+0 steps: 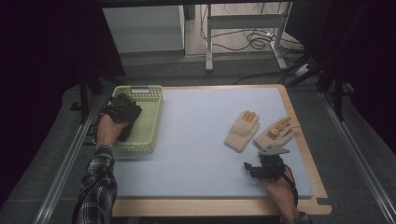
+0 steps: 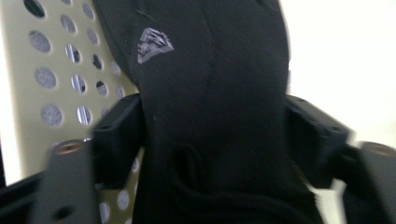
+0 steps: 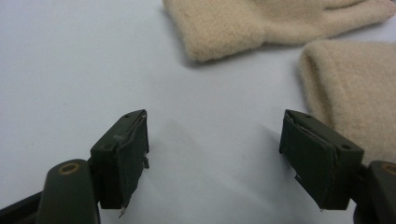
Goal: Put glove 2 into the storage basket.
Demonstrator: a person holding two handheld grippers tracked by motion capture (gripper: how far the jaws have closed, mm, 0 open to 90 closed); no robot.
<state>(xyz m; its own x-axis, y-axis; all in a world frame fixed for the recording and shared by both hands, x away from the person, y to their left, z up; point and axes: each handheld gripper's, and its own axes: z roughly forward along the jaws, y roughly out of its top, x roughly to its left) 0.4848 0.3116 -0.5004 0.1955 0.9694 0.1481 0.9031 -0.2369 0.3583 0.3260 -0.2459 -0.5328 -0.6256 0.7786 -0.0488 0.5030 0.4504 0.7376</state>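
the left gripper (image 1: 122,112) sits over the near-left part of the yellow basket (image 1: 152,116), at the left edge of the blue mat (image 1: 196,140). in the left gripper view a black glove (image 2: 210,116) lies between its jaws, which stand apart on either side of the fabric; whether the pads press on it cannot be told, since the cloth bulges across the gap. the perforated basket wall (image 2: 56,93) is directly behind the glove, so the glove is inside the basket.

the right gripper (image 1: 261,168) rests low on the mat, well to the right of the basket, jaws spread wide with bare mat between them. two beige gloves lie just beyond it: the left beige glove (image 1: 242,129) and the right beige glove (image 1: 276,134), side by side, cuffs toward the gripper, fingers pointing away. in the right gripper view the nearer cuff (image 3: 355,98) lies ahead and to the right of the jaws.

judgement: the right gripper is the nearer tool for the beige gloves; an approach along the glove's long axis meets the cuff first.
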